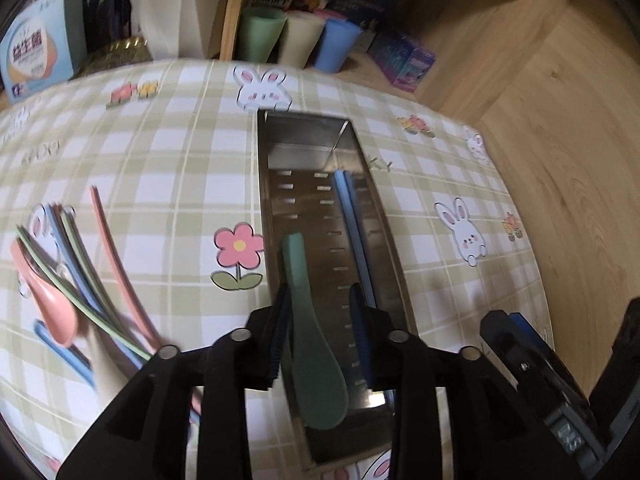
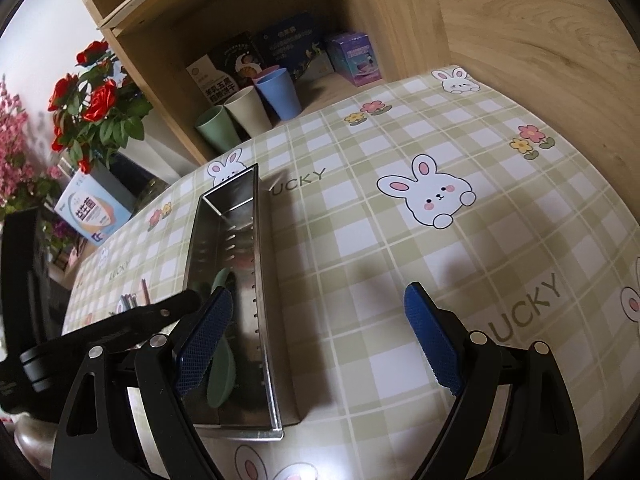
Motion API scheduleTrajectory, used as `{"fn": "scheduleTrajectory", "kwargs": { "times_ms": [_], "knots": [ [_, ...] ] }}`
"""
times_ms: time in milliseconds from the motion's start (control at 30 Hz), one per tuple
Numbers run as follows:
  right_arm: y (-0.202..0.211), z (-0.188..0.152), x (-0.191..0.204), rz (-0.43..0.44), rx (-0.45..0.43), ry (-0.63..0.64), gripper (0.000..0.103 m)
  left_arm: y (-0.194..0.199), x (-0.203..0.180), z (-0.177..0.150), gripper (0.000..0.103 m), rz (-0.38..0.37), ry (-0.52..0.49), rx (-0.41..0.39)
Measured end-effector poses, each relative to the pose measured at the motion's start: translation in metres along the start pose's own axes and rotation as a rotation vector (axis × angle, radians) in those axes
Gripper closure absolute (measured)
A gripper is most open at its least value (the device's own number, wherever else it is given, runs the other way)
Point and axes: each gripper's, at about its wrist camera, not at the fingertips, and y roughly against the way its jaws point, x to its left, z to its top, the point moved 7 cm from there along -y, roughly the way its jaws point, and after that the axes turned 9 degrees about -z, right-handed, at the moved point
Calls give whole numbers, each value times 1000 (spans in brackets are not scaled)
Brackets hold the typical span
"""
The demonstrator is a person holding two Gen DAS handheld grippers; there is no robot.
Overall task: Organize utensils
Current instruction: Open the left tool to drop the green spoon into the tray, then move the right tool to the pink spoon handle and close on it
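A long steel tray (image 1: 266, 200) lies on the checked tablecloth with a pair of blue chopsticks (image 1: 352, 216) along its right side. My left gripper (image 1: 320, 296) hangs over the tray's near end. A green spoon (image 1: 310, 332) stands between its jaws, against the left pad with a gap to the right pad, so the gripper is open. A pile of loose utensils (image 1: 80, 264) with a pink spoon (image 1: 52, 304) lies at the left. My right gripper (image 2: 318, 294) is wide open beside the tray (image 2: 264, 280). Its left pad is over the green spoon (image 2: 222, 372).
A green cup (image 1: 260, 32), a cream cup (image 1: 300, 40) and a blue cup (image 1: 336, 46) stand in a wooden shelf behind the table, with boxes (image 1: 404, 60) beside them. A white vase (image 1: 168, 12) and a carton (image 1: 36, 52) stand at the back left. Red roses (image 2: 92, 104) show there too.
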Motion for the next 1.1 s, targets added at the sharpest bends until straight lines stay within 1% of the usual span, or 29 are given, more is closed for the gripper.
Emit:
{"fn": "scheduleTrajectory", "kwargs": {
  "times_ms": [100,167,300,433,567,733,833,900,1033,1100],
  "knots": [
    [6,-2,3,-5,-8,0,18,22,3,4,62,1,-43,-37],
    [8,-4,8,-2,-8,3,18,38,10,6,60,6,-66,-60],
    [12,-10,22,3,-5,25,18,66,35,4,55,51,-93,-85],
    [13,-16,38,9,-1,55,18,90,74,1,53,105,-69,-101],
    [17,-20,55,10,2,95,18,112,119,-3,52,170,-18,-119],
    [18,-26,75,3,17,135,18,136,172,-12,50,231,54,-135],
    [19,-31,92,6,23,191,18,146,193,-21,45,278,59,-144],
    [20,-34,103,17,23,220,18,150,202,-27,39,301,51,-148],
    [20,-42,131,34,24,300,19,155,216,-37,31,312,39,-151],
    [20,-47,143,44,27,334,19,158,223,-41,20,304,39,-161]
  ]
}}
